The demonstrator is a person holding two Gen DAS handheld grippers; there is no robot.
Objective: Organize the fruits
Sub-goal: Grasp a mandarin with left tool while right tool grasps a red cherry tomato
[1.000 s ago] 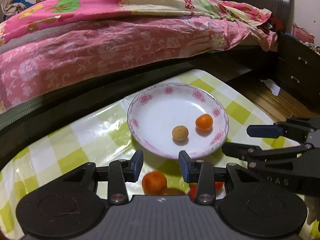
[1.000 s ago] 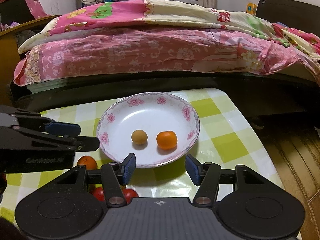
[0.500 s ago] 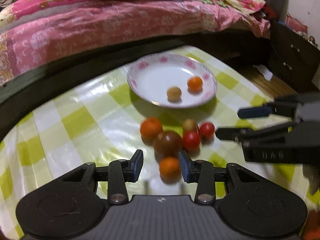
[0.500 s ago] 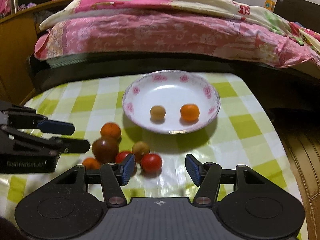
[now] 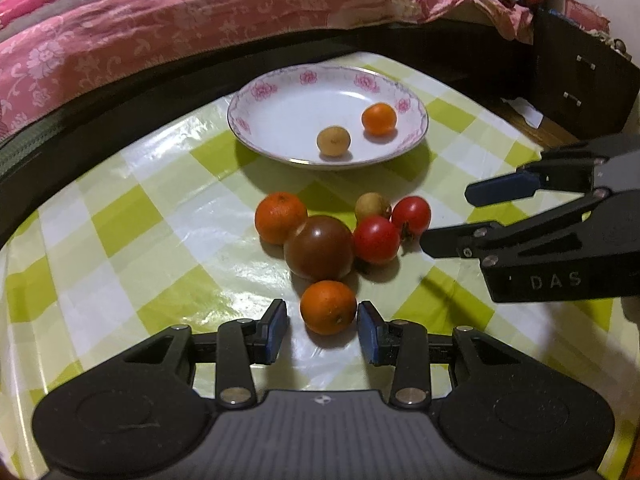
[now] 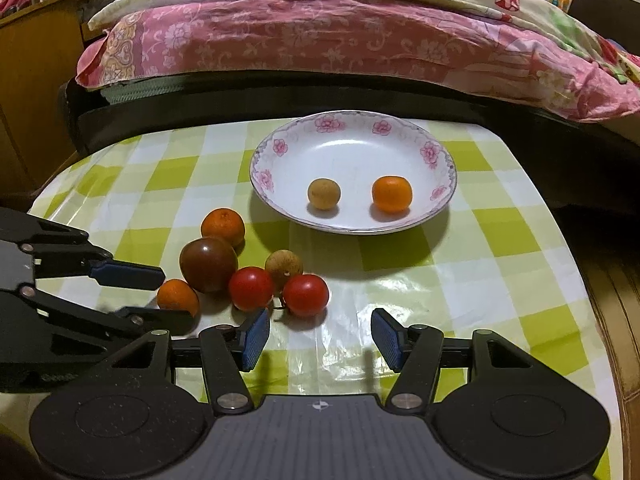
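A white floral plate [image 5: 276, 98] [image 6: 436, 162] holds a tan longan [image 5: 333, 141] [image 6: 323, 193] and a small orange [image 5: 378, 119] [image 6: 391, 193]. On the checked cloth lie a dark tomato [image 5: 318, 247] [image 6: 208, 264], two red tomatoes [image 5: 376, 240] [image 6: 306, 294], another longan [image 5: 372, 206] [image 6: 284, 266] and two oranges. My left gripper [image 5: 322, 332] is open with the near orange [image 5: 328, 306] [image 6: 177, 297] between its fingertips. My right gripper [image 6: 318, 338] is open and empty, just short of the red tomatoes.
The table [image 6: 500, 280] has a green and white checked cloth. A bed with a pink quilt [image 6: 320, 40] runs along its far side. A dark cabinet [image 5: 580, 72] and wooden floor lie to the right.
Both grippers pulled back from the plate, bringing the loose fruit into view. The left gripper now straddles the near orange.
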